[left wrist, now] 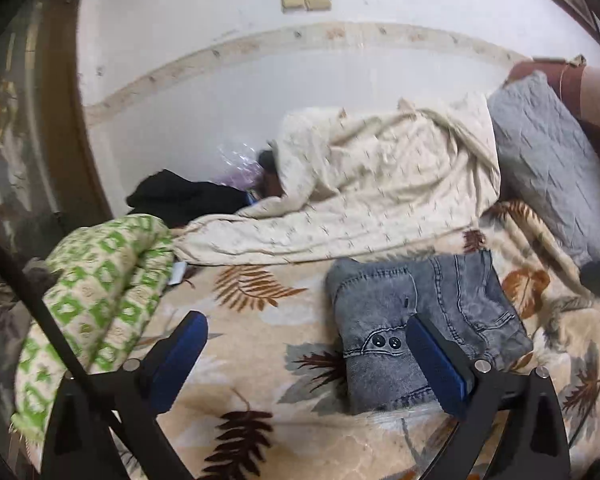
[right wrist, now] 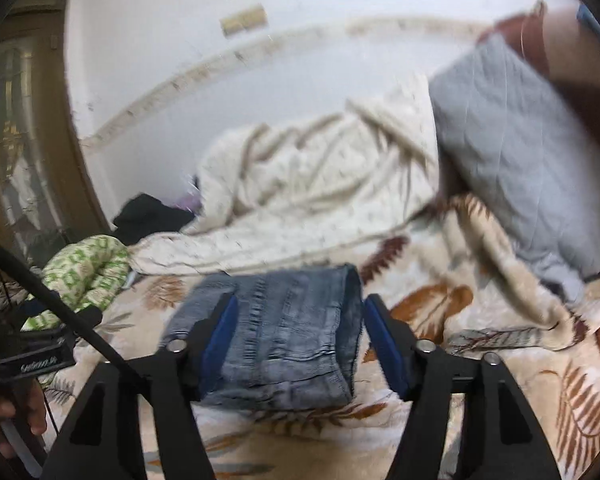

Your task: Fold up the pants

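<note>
The pants (left wrist: 428, 328) lie folded into a compact grey denim bundle on the leaf-print blanket (left wrist: 268, 360) that covers the bed, two dark buttons showing on the near face. In the left wrist view the bundle sits at about 4 o'clock from the middle of the frame, and the left claw (left wrist: 308, 348) is spread wide and holds nothing — its left blue pad hangs over bare blanket, while its right pad overlaps the bundle's near edge; whether it touches the cloth cannot be told.

In the right wrist view, which is blurred, the pants (right wrist: 284, 332) lie near 6 o'clock, straight ahead of the right claw (right wrist: 300, 328). That claw is also spread, one pad over the bundle's left part and the other just beside its right edge, with most of the bundle between them — not pinched.

Behind the pants, toward 12 o'clock, a cream quilt (left wrist: 380, 192) lies rumpled against the white wall (left wrist: 220, 60). A grey pillow (left wrist: 552, 168) leans at 2 o'clock, a green-patterned roll (left wrist: 104, 280) lies at 9 o'clock, and a black garment (left wrist: 184, 196) sits beyond the roll at about 10 o'clock
</note>
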Motion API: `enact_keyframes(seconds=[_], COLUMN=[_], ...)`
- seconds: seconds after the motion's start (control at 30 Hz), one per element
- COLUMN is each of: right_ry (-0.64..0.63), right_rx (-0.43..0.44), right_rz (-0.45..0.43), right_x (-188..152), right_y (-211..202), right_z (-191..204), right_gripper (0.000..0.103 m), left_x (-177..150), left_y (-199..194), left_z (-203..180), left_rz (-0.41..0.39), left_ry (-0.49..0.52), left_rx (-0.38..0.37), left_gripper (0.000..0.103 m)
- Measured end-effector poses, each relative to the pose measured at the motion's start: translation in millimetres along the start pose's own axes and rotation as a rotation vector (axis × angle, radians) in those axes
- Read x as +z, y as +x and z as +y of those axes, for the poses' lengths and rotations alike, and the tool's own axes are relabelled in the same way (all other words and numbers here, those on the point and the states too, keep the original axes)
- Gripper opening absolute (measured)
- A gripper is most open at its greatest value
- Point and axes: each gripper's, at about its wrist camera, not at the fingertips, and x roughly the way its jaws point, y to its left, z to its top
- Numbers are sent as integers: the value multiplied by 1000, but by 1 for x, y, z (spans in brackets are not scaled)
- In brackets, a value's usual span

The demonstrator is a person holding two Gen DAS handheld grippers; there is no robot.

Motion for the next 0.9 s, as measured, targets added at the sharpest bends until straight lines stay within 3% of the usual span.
enact_keyframes(seconds=[0.17,0.33,0.57,0.9], right_ry=[-58,-134,-122,-209], right_rx=[13,-13,-32,-10], right_rz=[-92,-148,-109,-112], right_x=[-15,-23,-27,-36], right_y=[-46,-54,-31,-27], right_z=[31,46,48,67], right_gripper=[71,72,73,73], left_x=[-1,-1,-8,-15], left_y=[-22,-25,-10,-2], left_z=[11,18,16,14], left_rz=[-34,-47,-11,17], left_ry=[-48,-57,-52,-55], left_rx=[19,40,48,50], left_gripper=[101,101,101,101])
